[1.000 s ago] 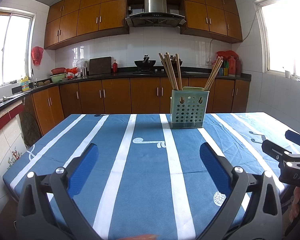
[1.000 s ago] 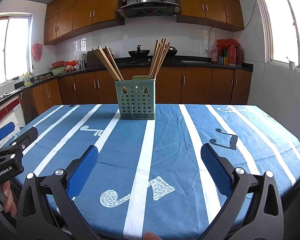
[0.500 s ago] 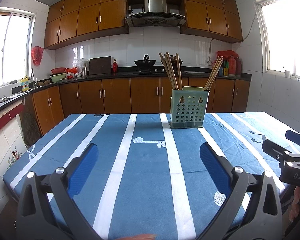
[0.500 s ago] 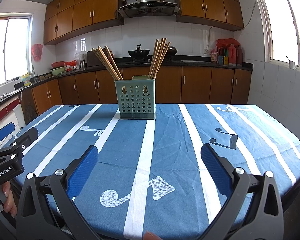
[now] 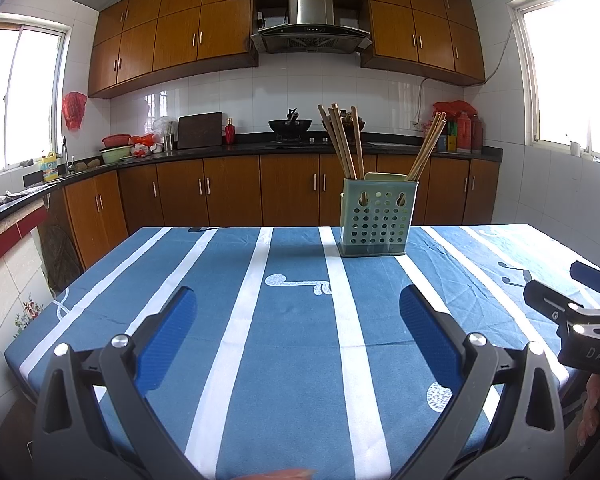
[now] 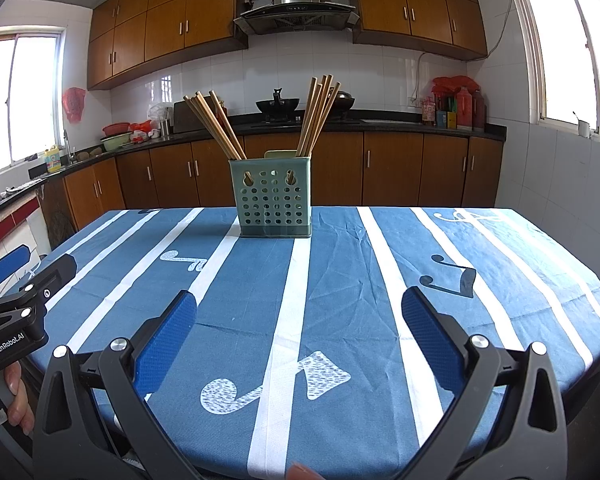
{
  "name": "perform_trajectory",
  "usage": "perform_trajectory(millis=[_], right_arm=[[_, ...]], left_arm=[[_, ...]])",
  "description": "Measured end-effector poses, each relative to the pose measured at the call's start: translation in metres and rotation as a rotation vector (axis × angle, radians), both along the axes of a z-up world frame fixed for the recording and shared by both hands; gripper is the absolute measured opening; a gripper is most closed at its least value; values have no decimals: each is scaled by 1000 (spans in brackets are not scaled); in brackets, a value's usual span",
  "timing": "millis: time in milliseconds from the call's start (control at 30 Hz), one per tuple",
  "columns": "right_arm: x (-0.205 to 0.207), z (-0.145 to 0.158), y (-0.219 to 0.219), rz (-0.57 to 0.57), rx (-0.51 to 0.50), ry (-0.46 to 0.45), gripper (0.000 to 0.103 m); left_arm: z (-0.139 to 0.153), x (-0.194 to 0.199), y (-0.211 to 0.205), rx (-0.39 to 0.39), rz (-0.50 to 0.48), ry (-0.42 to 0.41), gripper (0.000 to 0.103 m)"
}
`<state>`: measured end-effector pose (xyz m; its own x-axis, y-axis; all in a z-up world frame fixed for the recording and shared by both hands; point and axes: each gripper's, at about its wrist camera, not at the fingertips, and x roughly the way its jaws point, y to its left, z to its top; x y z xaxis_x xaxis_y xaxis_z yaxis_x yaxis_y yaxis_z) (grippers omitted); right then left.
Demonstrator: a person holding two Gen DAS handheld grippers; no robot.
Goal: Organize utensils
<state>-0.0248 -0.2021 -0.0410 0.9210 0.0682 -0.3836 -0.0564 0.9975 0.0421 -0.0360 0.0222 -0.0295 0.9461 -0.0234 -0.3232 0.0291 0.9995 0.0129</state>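
Observation:
A pale green perforated utensil holder (image 5: pixel 377 217) (image 6: pixel 275 198) stands upright toward the far side of the table. Two bunches of wooden chopsticks (image 5: pixel 343 142) (image 6: pixel 217 126) lean out of it, one to the left and one to the right (image 5: pixel 426 151) (image 6: pixel 317 114). My left gripper (image 5: pixel 298 320) is open above the near table edge, well short of the holder, with nothing between its blue pads. My right gripper (image 6: pixel 299 322) is likewise open and holds nothing. Each gripper appears at the edge of the other's view (image 5: pixel 580 312) (image 6: pixel 16 292).
The table wears a blue cloth with white stripes and music notes (image 5: pixel 292 340) (image 6: pixel 340 272). Behind it run wooden kitchen cabinets and a dark counter (image 5: pixel 260 148) with a wok, bottles and bowls. Windows flank both sides. A hand (image 6: pixel 8 396) grips the left tool's handle.

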Motion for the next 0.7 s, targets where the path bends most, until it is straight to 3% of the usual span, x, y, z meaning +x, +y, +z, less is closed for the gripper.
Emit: perform_trajectory(millis=[700], right_arm=[[0, 1, 0, 0, 1, 1, 101]], left_arm=[[-1, 1, -1, 0, -3, 3, 99]])
